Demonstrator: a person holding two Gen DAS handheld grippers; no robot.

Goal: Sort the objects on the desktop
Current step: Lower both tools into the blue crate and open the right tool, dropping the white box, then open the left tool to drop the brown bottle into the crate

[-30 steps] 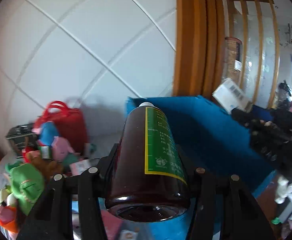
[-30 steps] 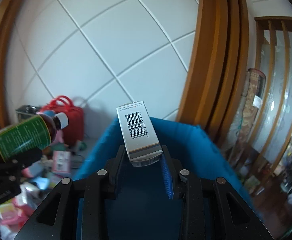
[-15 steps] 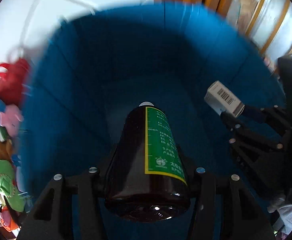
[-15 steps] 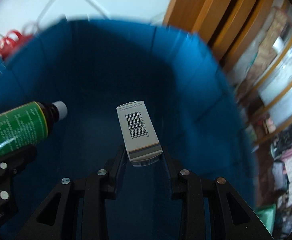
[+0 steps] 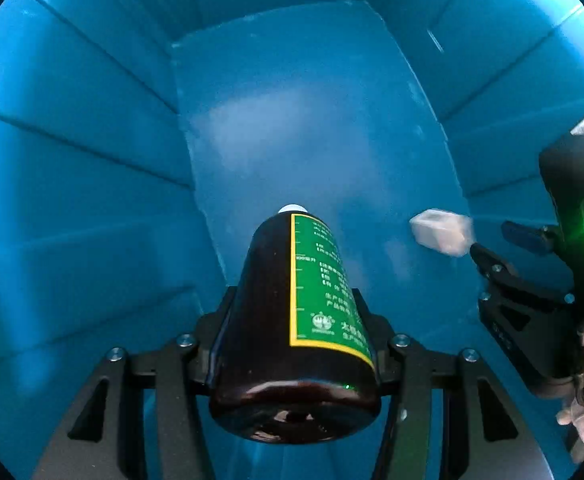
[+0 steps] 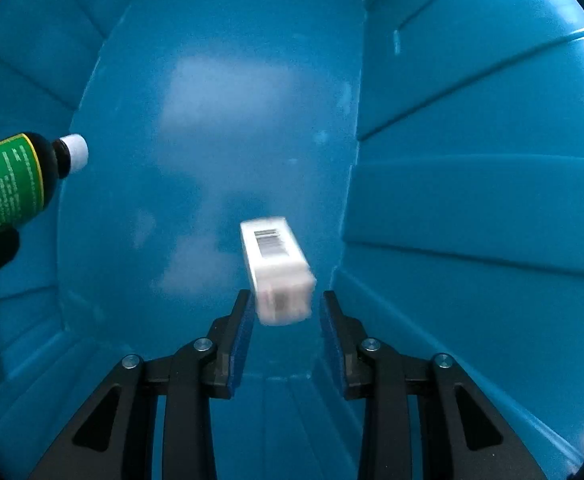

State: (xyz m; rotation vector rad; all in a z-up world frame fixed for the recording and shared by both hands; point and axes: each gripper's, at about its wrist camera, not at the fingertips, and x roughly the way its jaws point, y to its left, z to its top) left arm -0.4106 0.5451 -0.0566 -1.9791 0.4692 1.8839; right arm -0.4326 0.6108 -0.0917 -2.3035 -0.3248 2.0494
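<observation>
The left gripper (image 5: 292, 344) is clenching a heavy, likely slippery brown bottle (image 5: 295, 320) at lower centre (best held mid-body); the right gripper (image 6: 286, 312) is standing released, its light box (image 6: 278, 268) dropping free.

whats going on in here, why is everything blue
Both cameras look down into a blue bin. The left gripper is clamped on a brown bottle with a green label, white cap pointing at the bin floor. The right gripper has just been opening: the small white box with a barcode sits blurred between its pads with gaps on both sides, apparently dropping into the bin. The bin floor is otherwise bare.
</observation>
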